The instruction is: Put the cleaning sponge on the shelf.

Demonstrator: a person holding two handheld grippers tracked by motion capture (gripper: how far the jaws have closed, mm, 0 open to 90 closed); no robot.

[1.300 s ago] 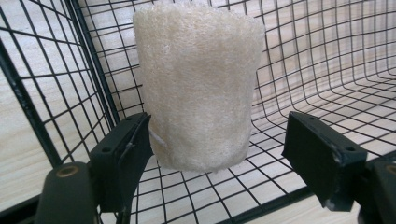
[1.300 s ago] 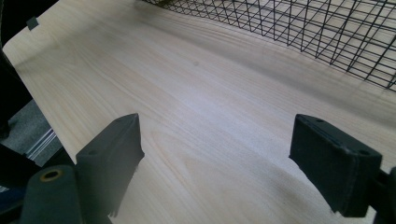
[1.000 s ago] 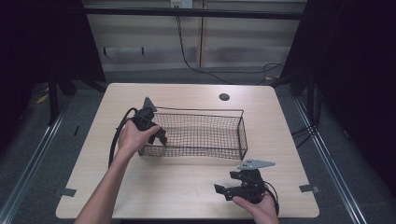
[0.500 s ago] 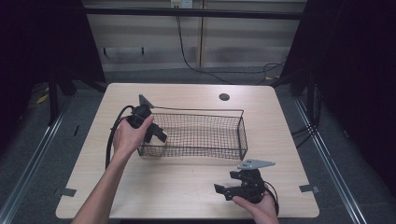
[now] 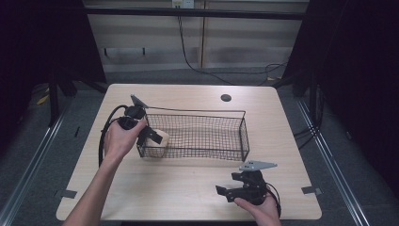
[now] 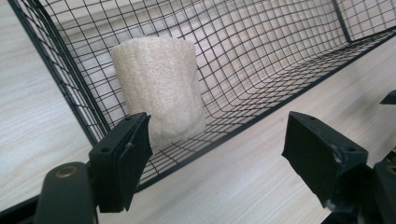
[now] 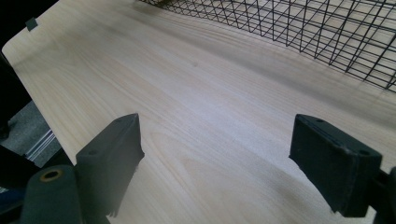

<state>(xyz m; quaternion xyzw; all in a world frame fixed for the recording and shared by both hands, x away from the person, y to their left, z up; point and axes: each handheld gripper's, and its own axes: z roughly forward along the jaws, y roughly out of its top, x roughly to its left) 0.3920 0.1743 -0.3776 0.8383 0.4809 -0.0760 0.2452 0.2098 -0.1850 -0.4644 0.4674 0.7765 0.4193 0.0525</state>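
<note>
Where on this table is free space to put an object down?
Free: the table strip between the basket and the right tongs, the far edge around the small dark hole, and most of the basket's floor. Crowded: the basket's left corner, with the foam piece and the left tongs.

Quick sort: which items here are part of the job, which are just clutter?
In the job:
left gripper, jaws open
cream foam block, in the basket's corner
black wire basket

Lying about:
right gripper, open over bare table
round dark hole in the tabletop

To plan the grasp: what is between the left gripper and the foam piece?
The wire basket wall stands between left gripper and foam piece, seen in the left gripper view.
</note>
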